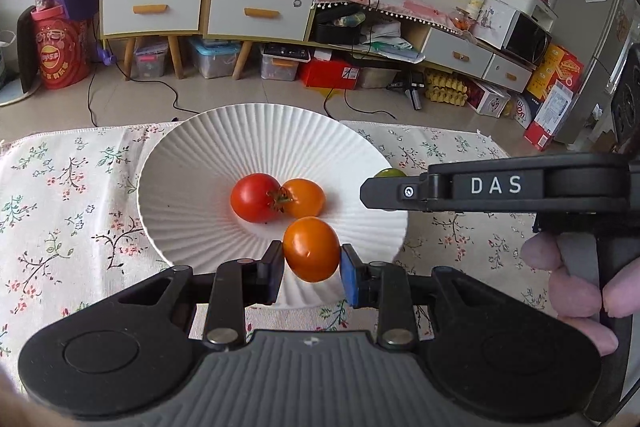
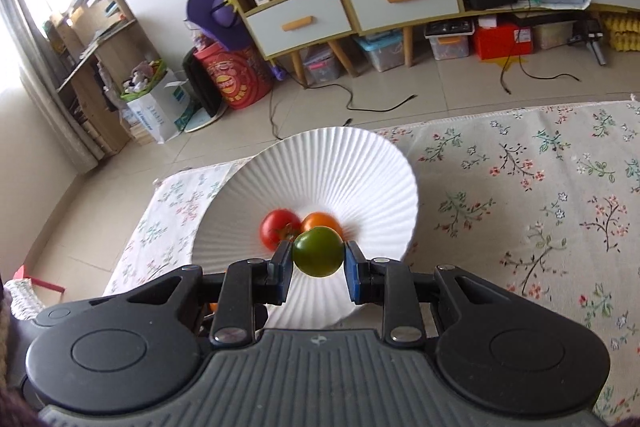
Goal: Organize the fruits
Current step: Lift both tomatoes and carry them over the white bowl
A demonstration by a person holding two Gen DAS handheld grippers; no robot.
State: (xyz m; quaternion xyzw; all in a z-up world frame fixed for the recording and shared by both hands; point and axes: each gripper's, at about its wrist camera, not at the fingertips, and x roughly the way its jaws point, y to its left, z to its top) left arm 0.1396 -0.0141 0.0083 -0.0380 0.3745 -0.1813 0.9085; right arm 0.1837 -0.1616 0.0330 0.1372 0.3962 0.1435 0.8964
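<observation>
Jaws on both tools are clenching fruit: your left gripper [image 1: 312,259] is pinching an orange tomato [image 1: 311,249], your right gripper [image 2: 318,263] is pinching a green tomato [image 2: 318,251]. You're holding both over the near part of the white ribbed plate [image 1: 192,163], which is sitting on the floral-cloth counter [image 1: 64,195]. A red tomato [image 1: 255,197] and a second orange tomato [image 1: 305,197] are already lying touching at the plate's centre. You're in the placing step, likely near the end. Next you're needing to lower each fruit onto bare plate beside the pair, then release gently so nothing is rolling off the rim.
</observation>
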